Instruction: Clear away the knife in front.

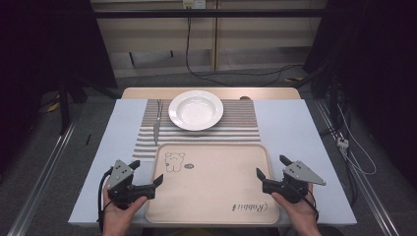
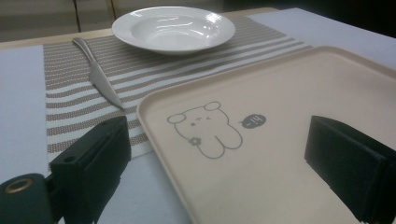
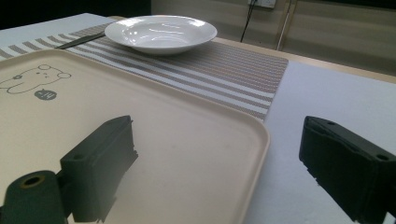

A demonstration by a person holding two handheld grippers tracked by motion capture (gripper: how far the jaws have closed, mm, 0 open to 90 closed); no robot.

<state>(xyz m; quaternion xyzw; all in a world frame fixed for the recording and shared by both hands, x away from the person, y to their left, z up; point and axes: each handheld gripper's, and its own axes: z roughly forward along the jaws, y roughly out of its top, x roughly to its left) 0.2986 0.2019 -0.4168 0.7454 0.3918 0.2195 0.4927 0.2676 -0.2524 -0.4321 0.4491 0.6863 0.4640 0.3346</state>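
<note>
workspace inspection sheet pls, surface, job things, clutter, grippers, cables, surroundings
surface: table under a pale cover, striped placemat at the far middle.
job's things: beige tray with a bear drawing, bare, its far edge overlapping the placemat.
clutter: white plate on the placemat; knife left of it.
grippers: left gripper and right gripper both open, straddling the tray's left and right edges.
cables: black cable from the left gripper; cables on the floor beyond.
surroundings: wooden panels behind, dark sides.

I'm seeing the tray [image 2: 280, 154] cut off at the near and right edges in my left gripper view; its small print [image 1: 248, 207] near the front is too tiny to read.
</note>
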